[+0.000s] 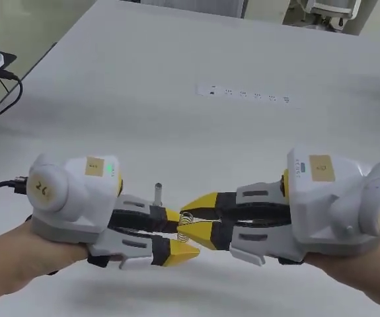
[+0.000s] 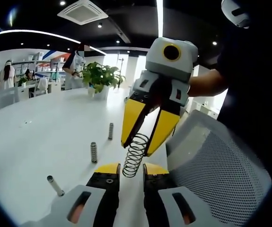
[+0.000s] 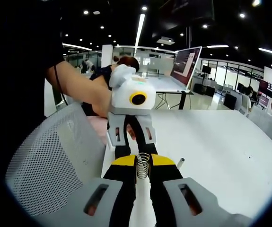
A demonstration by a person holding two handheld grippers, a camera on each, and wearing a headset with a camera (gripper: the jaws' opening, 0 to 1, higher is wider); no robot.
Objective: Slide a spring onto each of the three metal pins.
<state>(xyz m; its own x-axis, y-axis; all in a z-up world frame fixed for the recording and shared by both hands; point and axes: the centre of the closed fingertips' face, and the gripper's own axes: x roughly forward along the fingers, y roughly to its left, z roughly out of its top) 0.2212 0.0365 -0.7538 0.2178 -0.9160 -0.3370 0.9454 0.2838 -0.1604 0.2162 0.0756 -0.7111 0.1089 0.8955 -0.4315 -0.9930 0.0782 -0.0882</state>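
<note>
A coiled metal spring (image 1: 185, 225) hangs in the air where the two grippers meet tip to tip. My right gripper (image 1: 199, 218) is shut on it; the spring (image 3: 143, 165) stands pinched between the yellow jaws of that gripper (image 3: 143, 161). My left gripper (image 2: 132, 169) faces it with its jaws slightly apart, and the lower end of the spring (image 2: 135, 156) reaches into their gap. On the table stand a bare pin (image 2: 55, 185) and two pins that carry springs: one nearer (image 2: 93, 152), one farther (image 2: 110, 131). One pin (image 1: 158, 193) rises just behind the left jaws.
The white table (image 1: 176, 132) stretches away ahead, with a white power strip (image 1: 242, 94) lying across it. A black cable (image 1: 4, 99) runs along the left edge. A grey mesh chair back (image 2: 221, 165) is close behind the grippers. People and a potted plant (image 2: 95, 75) are far off.
</note>
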